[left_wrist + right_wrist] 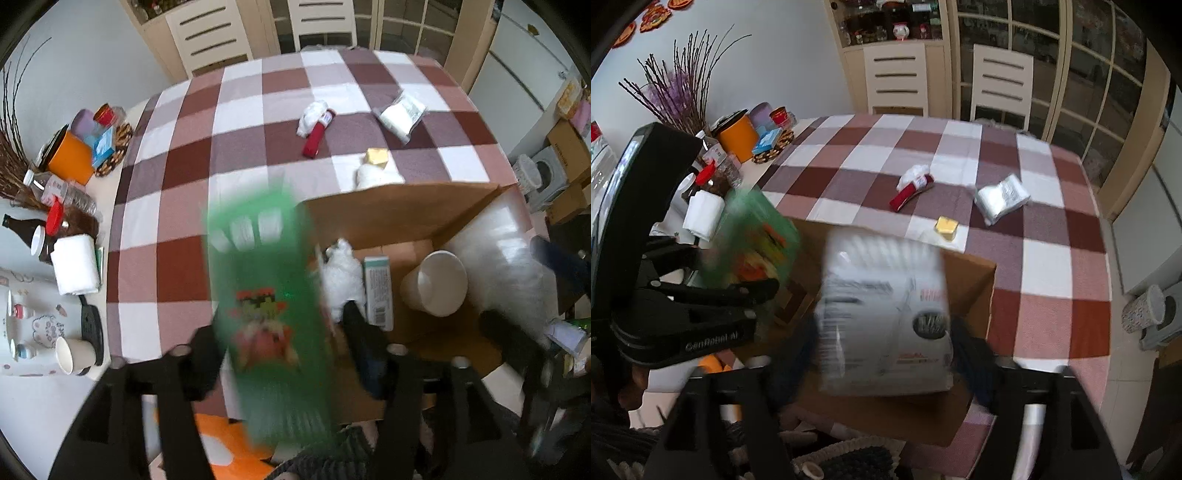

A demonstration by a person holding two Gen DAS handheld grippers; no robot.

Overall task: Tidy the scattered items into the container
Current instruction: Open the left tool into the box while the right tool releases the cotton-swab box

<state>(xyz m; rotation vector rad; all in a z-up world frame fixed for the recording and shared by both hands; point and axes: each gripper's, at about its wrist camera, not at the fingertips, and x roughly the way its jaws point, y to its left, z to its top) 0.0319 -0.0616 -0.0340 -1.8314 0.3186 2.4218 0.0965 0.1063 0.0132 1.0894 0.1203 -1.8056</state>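
Both held items are motion-blurred, print unreadable. Left gripper [284, 354] clamped on a green packet [273, 314], its lower end cut off behind the fingers; packet hangs at the box's 9 o'clock edge. Right gripper [882, 354] clamped on a white pack [886, 314], over the open box [971, 288], hiding most of the inside. In the left view the box [399, 218] holds one paper cup [436, 282], one teal carton [378, 291], one white wad [341, 280]. On the checked cloth [184, 184] at 12 o'clock of the box: one red tube [316, 138] with a white wad touching, one clear pouch [400, 114], one yellow block [376, 157] partly hidden by the box flap.
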